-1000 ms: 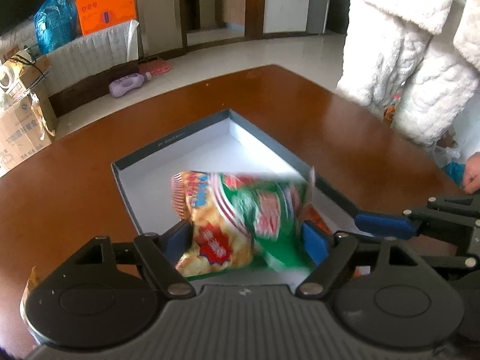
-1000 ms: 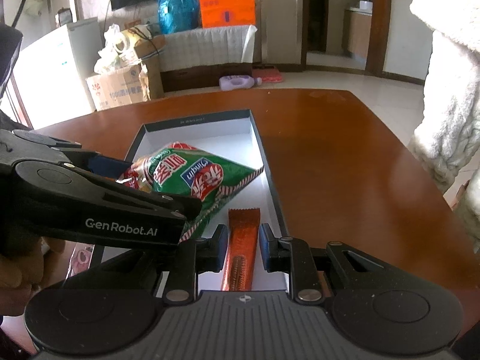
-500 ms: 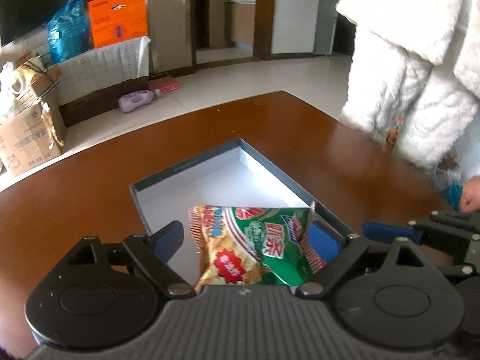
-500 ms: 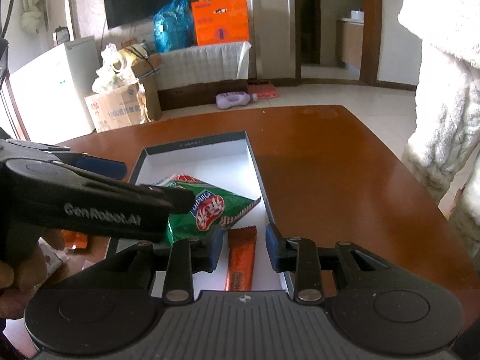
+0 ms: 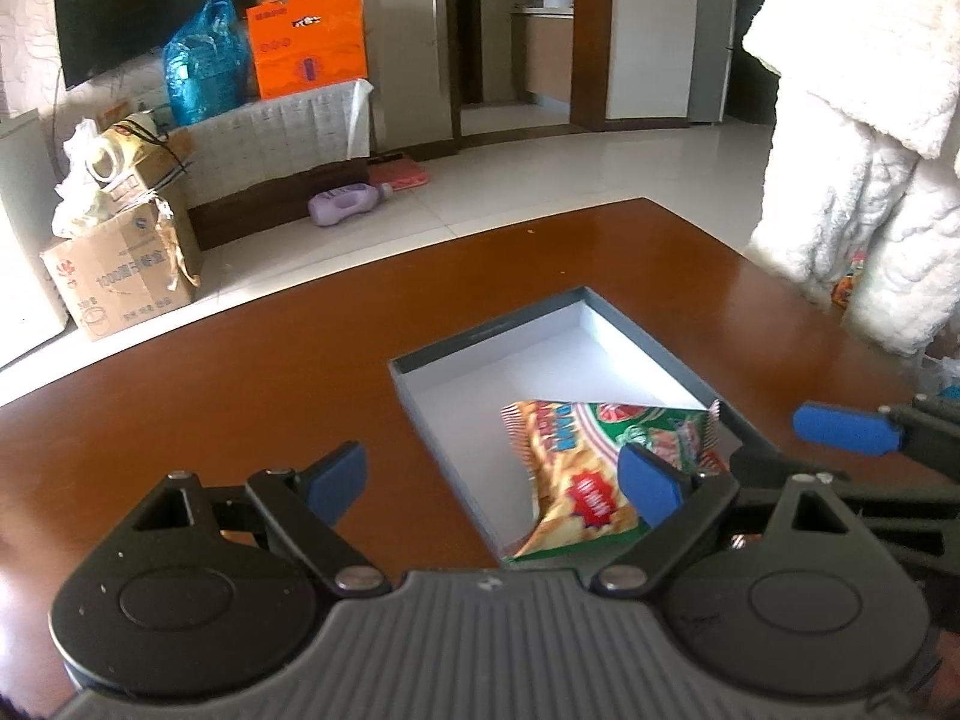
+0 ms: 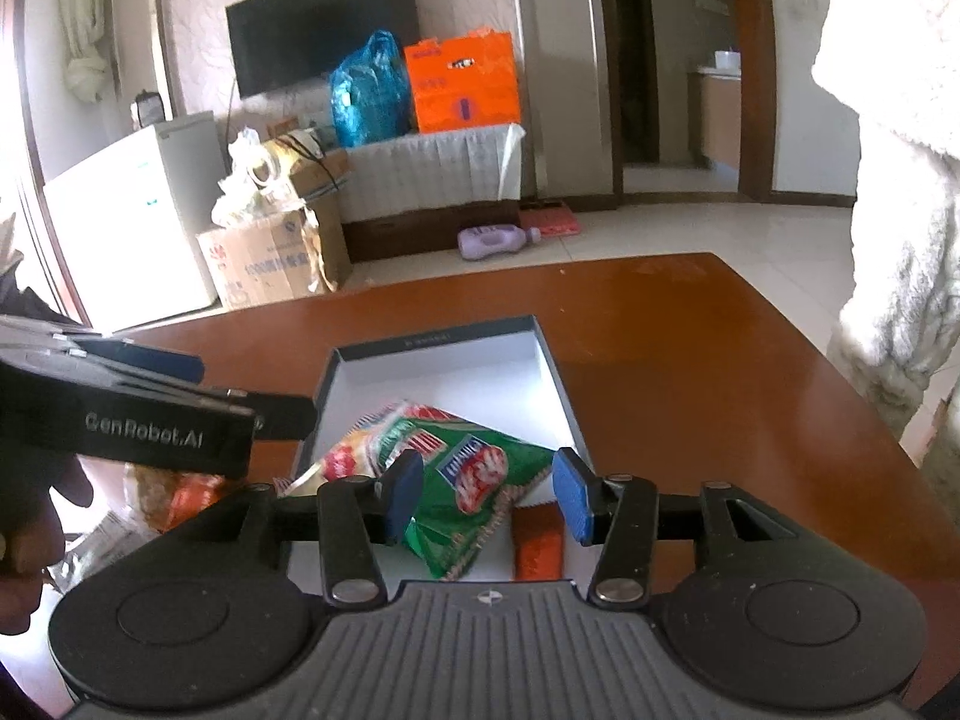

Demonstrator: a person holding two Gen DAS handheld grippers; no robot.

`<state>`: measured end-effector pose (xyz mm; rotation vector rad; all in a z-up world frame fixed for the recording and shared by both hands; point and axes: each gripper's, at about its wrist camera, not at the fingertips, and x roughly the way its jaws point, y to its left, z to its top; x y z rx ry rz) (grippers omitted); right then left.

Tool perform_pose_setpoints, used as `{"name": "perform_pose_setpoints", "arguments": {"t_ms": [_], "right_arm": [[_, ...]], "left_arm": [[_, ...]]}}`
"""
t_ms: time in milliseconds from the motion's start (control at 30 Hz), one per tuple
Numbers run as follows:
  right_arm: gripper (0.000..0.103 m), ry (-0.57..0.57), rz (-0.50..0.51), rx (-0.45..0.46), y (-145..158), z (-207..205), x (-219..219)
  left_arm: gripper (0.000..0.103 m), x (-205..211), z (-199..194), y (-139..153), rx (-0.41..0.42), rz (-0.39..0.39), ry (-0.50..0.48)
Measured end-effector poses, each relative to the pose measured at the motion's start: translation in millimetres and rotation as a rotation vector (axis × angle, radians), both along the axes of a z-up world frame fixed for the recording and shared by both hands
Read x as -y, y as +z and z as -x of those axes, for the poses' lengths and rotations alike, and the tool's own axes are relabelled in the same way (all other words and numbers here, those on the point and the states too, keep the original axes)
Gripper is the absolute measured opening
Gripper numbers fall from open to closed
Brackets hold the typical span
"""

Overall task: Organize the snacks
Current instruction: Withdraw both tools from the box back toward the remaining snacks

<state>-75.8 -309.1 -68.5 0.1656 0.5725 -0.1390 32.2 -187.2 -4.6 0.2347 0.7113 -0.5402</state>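
Left tongs [image 5: 495, 480] gape wide; right tongs [image 6: 489, 495] have just been opening.

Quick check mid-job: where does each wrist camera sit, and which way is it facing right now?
Left wrist: on the left tongs, looking down at the table and box; right tongs at right edge, open.
Right wrist: on the right tongs, just opening over the chip bag and orange bar; the left tongs and a hand at left.
Shared: box, chip bag, table.

Daylit room: pale tiled floor [image 6: 660, 228], textured wall with dark television [image 6: 321, 30], white cabinet [image 6: 132, 222], cardboard box [image 6: 270, 264], orange box [image 6: 462, 81], brown wooden bench [image 6: 720, 372].
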Motion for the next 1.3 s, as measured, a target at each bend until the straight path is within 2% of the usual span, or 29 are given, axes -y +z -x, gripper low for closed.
{"name": "perform_pose_setpoints", "arguments": {"t_ms": [333,700,1067,1300], "right_arm": [[0.051,0.046,0.001,0.034,11,-8,-22],[0.051,0.134,0.009,0.040,16,-17,-52],[0.051,0.227,0.016,0.011,17,-27,-83],[0.051,0.266,0.019,0.000,12,-18,-106]], "left_arm": [[0.091,-32,7,6,0.023,-0.010,0.042],[0.091,-96,13,4,0.006,-0.018,0.122],[0.091,-144,20,-11,-0.029,-0.029,0.201],[0.091,-155,33,-24,-0.034,-0.050,0.223]]}}
